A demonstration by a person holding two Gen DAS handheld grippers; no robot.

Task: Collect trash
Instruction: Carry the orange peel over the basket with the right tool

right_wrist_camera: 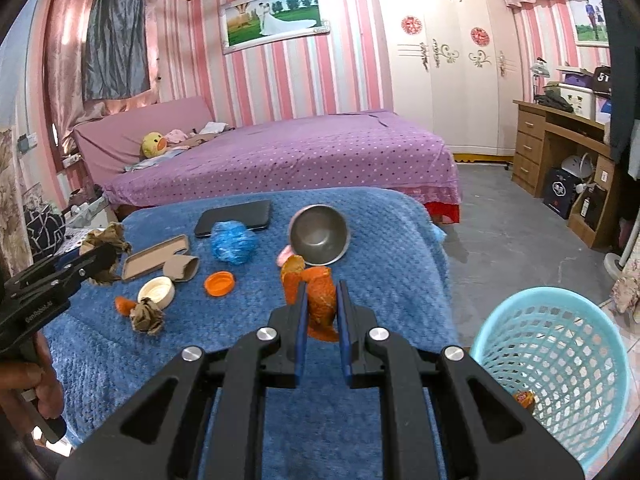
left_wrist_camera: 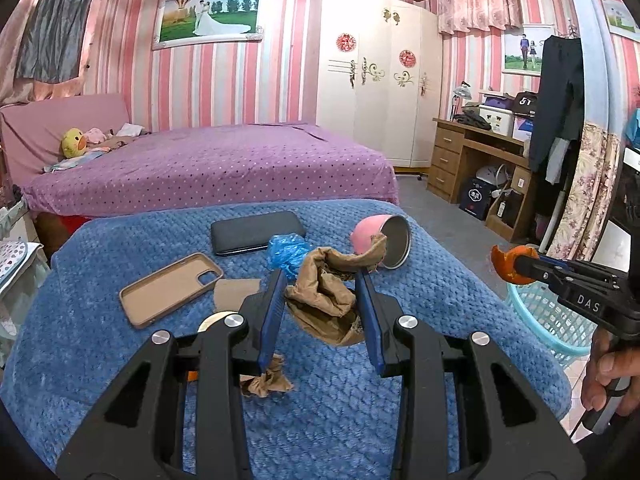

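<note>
My left gripper (left_wrist_camera: 322,280) is shut on a crumpled brown paper (left_wrist_camera: 324,300) and holds it above the blue blanket (left_wrist_camera: 340,400); it also shows in the right wrist view (right_wrist_camera: 104,248). My right gripper (right_wrist_camera: 322,292) is shut on an orange peel (right_wrist_camera: 318,300), also seen in the left wrist view (left_wrist_camera: 506,264). A turquoise mesh basket (right_wrist_camera: 560,360) stands on the floor at the right with a piece of peel inside. On the blanket lie a blue plastic wad (right_wrist_camera: 232,242), an orange cap (right_wrist_camera: 219,284), a small brown paper ball (right_wrist_camera: 147,316) and a peel scrap (right_wrist_camera: 124,306).
Also on the blanket: a black phone (right_wrist_camera: 236,216), a tan phone case (right_wrist_camera: 154,258), a cardboard tube (right_wrist_camera: 182,268), a cream lid (right_wrist_camera: 157,290) and a tipped pink steel cup (right_wrist_camera: 318,236). A purple bed (right_wrist_camera: 300,152) lies behind; a desk (right_wrist_camera: 560,144) stands at the right.
</note>
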